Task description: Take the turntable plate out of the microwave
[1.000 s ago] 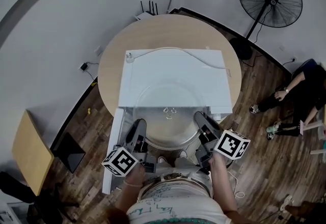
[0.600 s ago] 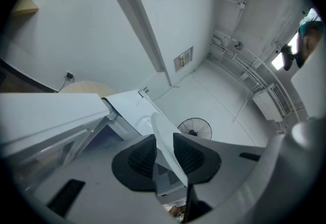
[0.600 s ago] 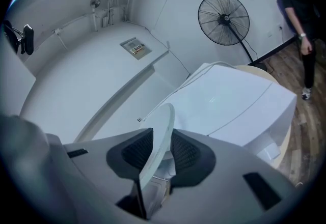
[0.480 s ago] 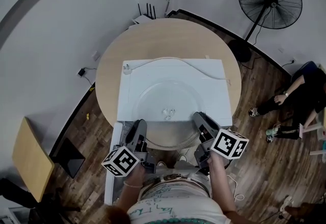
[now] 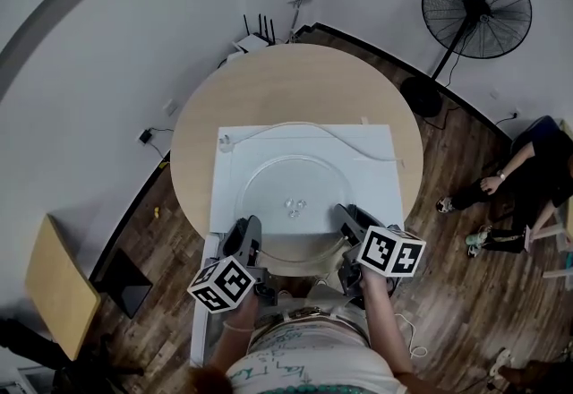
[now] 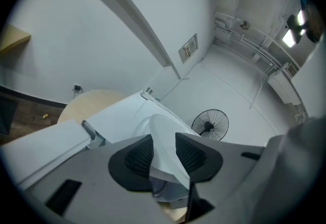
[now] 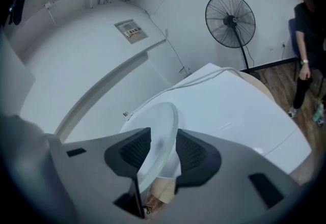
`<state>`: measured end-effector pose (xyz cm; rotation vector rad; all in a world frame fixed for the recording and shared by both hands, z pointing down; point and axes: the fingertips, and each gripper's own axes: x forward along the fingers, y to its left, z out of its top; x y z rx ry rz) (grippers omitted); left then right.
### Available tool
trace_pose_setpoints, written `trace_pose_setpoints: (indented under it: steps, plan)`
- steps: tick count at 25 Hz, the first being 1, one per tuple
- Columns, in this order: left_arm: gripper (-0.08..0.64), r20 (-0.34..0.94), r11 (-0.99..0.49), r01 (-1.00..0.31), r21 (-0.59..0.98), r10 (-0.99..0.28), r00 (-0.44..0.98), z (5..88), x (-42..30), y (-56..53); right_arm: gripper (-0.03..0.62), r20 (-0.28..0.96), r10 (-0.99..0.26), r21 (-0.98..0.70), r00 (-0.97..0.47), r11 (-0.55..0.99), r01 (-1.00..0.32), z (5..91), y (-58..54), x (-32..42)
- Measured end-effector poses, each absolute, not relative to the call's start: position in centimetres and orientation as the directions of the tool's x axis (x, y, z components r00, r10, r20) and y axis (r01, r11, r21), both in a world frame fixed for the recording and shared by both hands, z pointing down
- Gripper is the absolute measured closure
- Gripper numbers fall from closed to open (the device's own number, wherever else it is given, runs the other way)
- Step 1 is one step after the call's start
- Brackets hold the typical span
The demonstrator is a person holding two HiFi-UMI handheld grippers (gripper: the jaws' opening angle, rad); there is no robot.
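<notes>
The left claw (image 6: 164, 152) and the right claw (image 7: 163, 151) have both just been opening and now stand released, with the rim of the turntable plate (image 5: 291, 191) between their pads but loosely. The glass plate is out of the oven and lies flat on the top of the microwave (image 5: 376, 159), on the round counter (image 5: 269, 79). The claws sit at its 7 and 5 o'clock. Its 6 o'clock edge overhangs the front, so I judge the letting-go should be even on both sides, then a straight draw back toward 6 o'clock, without lifting or dragging the rim. Only the head view shows that overhang and the plate lying level. Only the claw views show the rim between the pads, and the left one alone shows the open door (image 6: 41, 141).
</notes>
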<state>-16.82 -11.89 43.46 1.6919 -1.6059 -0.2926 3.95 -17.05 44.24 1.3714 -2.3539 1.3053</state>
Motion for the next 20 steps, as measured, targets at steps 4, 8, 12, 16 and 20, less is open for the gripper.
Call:
trace_pose_setpoints:
  steps: [4,8,12,16,20]
  plan:
    - [0.423,0.361,0.096,-0.795,0.598,-0.919,0.16,43.5,-17.0,-12.5,0.451,0.549,-0.619,-0.575,-0.561,0.208,-0.792,44.4,-17.8,3.7]
    - [0.404,0.429,0.093,-0.884,0.458,-0.894,0.128,44.0,-17.8,-13.3,0.387,0.638,-0.575,-0.432,-0.512,0.283,-0.856,44.7,-18.1,2.7]
    - [0.388,0.475,0.062,-0.942,0.329,-0.873,0.108,44.3,-18.1,-13.5,0.379,0.696,-0.543,-0.319,-0.47,0.353,-0.88,45.0,-17.8,2.3]
    - [0.38,0.486,0.046,-0.967,0.251,-0.87,0.085,44.4,-17.9,-13.6,0.377,0.712,-0.513,-0.309,-0.479,0.384,-0.87,45.1,-17.7,2.2]
    - [0.373,0.467,0.039,-0.967,0.253,-0.88,0.086,44.3,-17.8,-13.6,0.336,0.726,-0.511,-0.222,-0.46,0.46,-0.86,44.8,-17.4,2.5]
